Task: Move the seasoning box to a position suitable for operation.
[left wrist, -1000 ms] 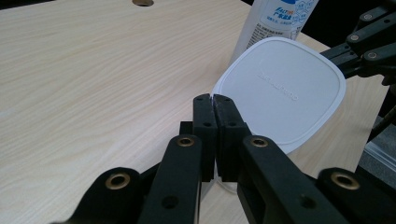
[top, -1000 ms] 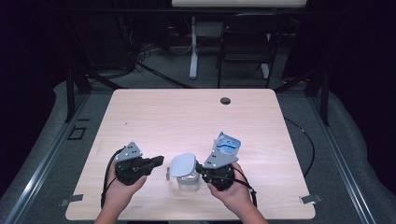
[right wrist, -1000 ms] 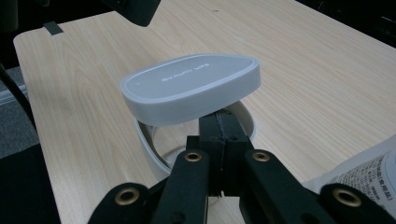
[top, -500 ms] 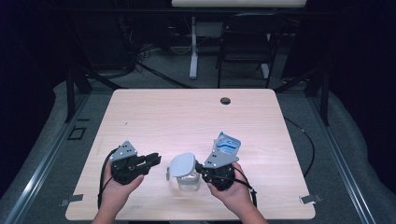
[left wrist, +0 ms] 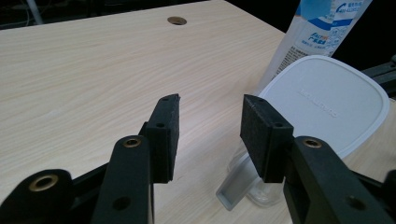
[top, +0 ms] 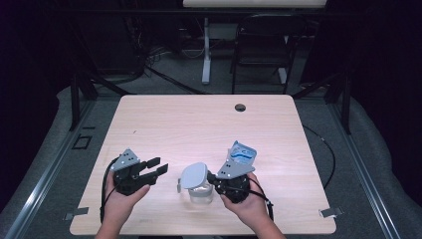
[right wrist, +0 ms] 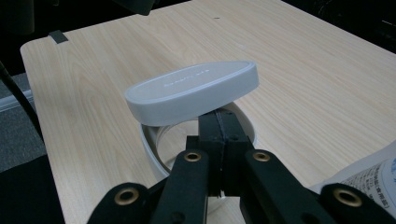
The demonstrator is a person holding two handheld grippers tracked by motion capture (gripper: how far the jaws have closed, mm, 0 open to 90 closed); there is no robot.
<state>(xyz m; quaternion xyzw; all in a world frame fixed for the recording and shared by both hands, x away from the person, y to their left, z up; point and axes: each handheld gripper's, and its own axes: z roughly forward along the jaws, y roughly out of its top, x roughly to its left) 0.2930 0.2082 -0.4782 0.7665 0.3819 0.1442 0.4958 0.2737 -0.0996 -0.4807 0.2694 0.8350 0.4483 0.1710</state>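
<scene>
On the near part of the counter [top: 164, 124], the left hand-held gripper [top: 160, 167] has just been opening, nothing between its jaws. Right of it stands the clear container [top: 200, 193] with its grey lid [top: 194, 175] tilted up; the right hand-held gripper [top: 213, 179] is clenched on the container's rim.

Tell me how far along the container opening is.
Done: the grey lid is flipped up off the clear container. In hand: the right gripper is shut on the container's rim; the left gripper has just been opening, nothing between its jaws. Left, probably: the blue-and-white packet beside it looks untouched.
</scene>
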